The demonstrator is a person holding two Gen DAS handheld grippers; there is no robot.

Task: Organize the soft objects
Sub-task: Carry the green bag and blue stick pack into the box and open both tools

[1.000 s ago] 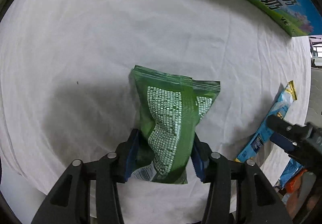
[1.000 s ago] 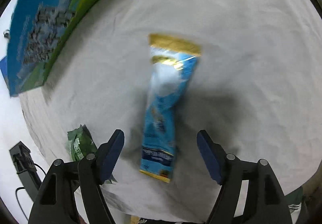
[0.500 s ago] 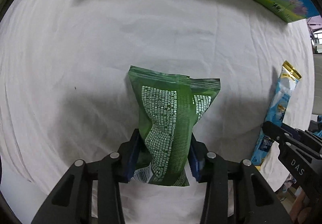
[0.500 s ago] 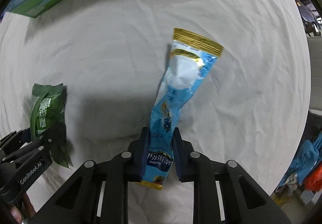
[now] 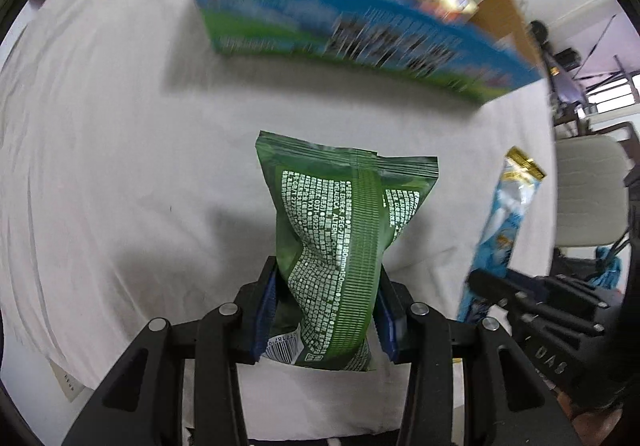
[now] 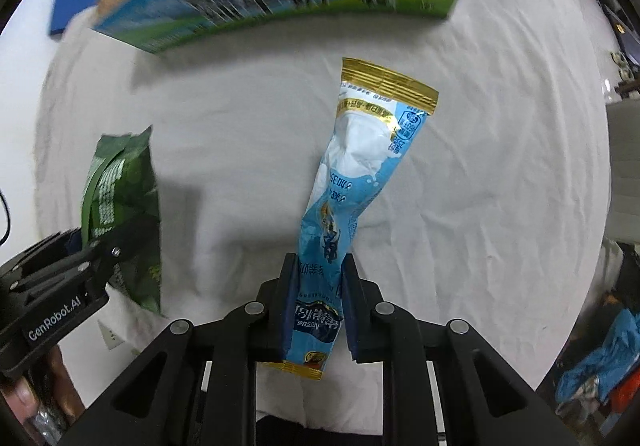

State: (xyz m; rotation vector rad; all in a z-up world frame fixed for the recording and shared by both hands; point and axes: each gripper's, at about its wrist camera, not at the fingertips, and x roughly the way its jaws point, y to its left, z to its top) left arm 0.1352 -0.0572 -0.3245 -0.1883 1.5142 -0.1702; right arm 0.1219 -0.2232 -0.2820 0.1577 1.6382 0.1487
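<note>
Transport step, both pkgs lifted off white-clothed surface (image 5: pixel 100 165). Left tool (image 5: pixel 326 310) clamped on green pouch (image 5: pixel 340 230); right tool (image 6: pixel 318 304) clamped on blue sachet (image 6: pixel 356 181). Next: carry over open cardboard box (image 5: pixel 360 33) ahead, clear front wall, then release inside.

Your left gripper (image 5: pixel 326 312) is matt black plastic with small bright metal pins at the joints and blue pads (image 5: pixel 267 306) inside the fingers. It pinches a green pouch (image 5: pixel 340 242) of glossy, crinkled film with a ribbed seam down its back. Your right gripper (image 6: pixel 318 294), of the same matt black plastic, clamps a slim blue sachet (image 6: pixel 352 181) of shiny film with metallic gold bands at both ends. Under both lies a white cloth (image 5: pixel 120 165), matt and creased. At its far edge stands a box (image 5: pixel 360 25): glossy printed card outside, bare brown cardboard inside, blurred in both views.
</note>
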